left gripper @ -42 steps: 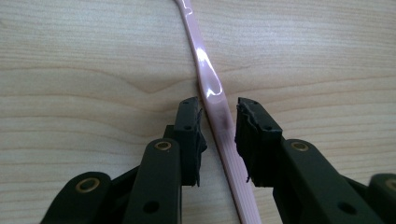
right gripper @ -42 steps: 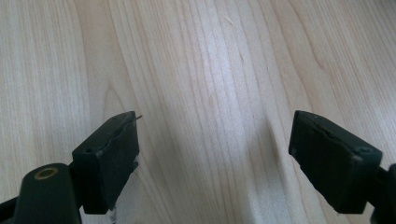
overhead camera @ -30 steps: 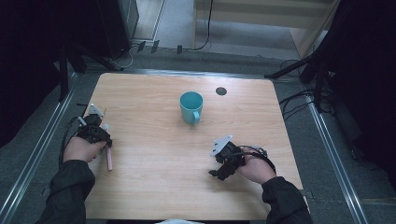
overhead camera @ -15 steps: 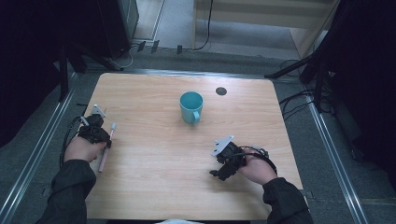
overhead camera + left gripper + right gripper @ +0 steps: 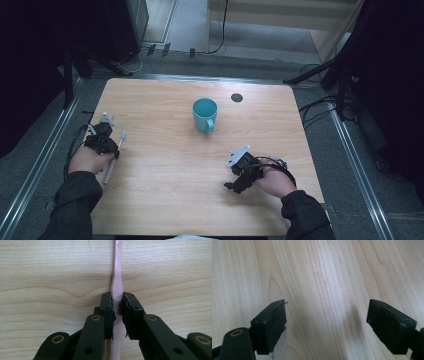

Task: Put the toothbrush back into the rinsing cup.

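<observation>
From the high view, a slim pink stick (image 5: 114,156), likely a toothbrush, lies flat on the pale wooden counter (image 5: 165,200) near its left edge. Its long axis runs from near the person toward the far side, leaning slightly right; the far tip carries a small whitish head. The left gripper (image 5: 109,149) sits over the middle of the stick, with the left hand (image 5: 86,159) behind it. The right gripper (image 5: 235,186) rests low over bare wood near the right front of the counter, well apart from the stick, pointing toward the person's left. A teal mug (image 5: 204,114) stands upright near the middle of the far half, handle toward the person. A small dark round disc (image 5: 237,97) is set in the counter beyond the mug.

In the left gripper view, the pink stick (image 5: 117,285) runs straight up the frame, away from the camera. It is smooth, matte plastic, flat and broad where the jaws meet it and narrowing to a thin neck farther off. The left gripper (image 5: 117,301) has just been closing, and its black ribbed pads (image 5: 108,302) now press both sides of the handle, clenched on it. The wood beneath shows wavy grain.

In the right gripper view, the right gripper (image 5: 327,315) stands released, its two black blocky jaws wide apart over straight-grained light wood, nothing between them.
</observation>
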The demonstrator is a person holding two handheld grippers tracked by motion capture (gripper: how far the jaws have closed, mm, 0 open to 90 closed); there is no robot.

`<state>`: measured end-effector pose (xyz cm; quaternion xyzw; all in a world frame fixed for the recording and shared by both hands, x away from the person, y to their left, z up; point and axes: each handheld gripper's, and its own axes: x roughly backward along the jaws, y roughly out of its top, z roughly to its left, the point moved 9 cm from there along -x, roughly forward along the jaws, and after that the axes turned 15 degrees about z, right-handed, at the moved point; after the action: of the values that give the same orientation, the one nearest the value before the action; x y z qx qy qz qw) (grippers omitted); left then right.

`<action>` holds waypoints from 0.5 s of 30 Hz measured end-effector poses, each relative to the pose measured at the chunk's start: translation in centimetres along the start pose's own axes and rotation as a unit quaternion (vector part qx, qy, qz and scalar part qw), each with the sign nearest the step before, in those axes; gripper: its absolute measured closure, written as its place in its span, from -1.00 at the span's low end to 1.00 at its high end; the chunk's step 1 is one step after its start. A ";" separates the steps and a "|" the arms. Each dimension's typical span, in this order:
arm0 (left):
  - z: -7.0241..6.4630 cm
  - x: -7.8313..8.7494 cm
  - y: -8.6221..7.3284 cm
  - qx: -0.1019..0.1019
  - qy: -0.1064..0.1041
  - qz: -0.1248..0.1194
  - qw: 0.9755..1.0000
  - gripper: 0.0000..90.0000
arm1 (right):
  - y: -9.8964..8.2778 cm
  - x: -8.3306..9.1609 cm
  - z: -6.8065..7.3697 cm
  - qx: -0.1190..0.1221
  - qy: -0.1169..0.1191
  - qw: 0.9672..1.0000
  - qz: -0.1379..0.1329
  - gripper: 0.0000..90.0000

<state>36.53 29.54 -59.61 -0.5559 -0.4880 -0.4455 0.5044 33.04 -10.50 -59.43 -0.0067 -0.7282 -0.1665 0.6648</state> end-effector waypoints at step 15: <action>0.7 0.2 -0.2 -0.014 -0.022 -0.004 1.000 0.86 | -0.1 0.1 -0.1 -0.004 0.001 1.000 -0.004 -0.64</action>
<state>36.32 30.23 -59.45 -0.5703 -0.4949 -0.4424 0.4838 33.14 -10.67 -59.31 -0.0061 -0.7271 -0.1722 0.6646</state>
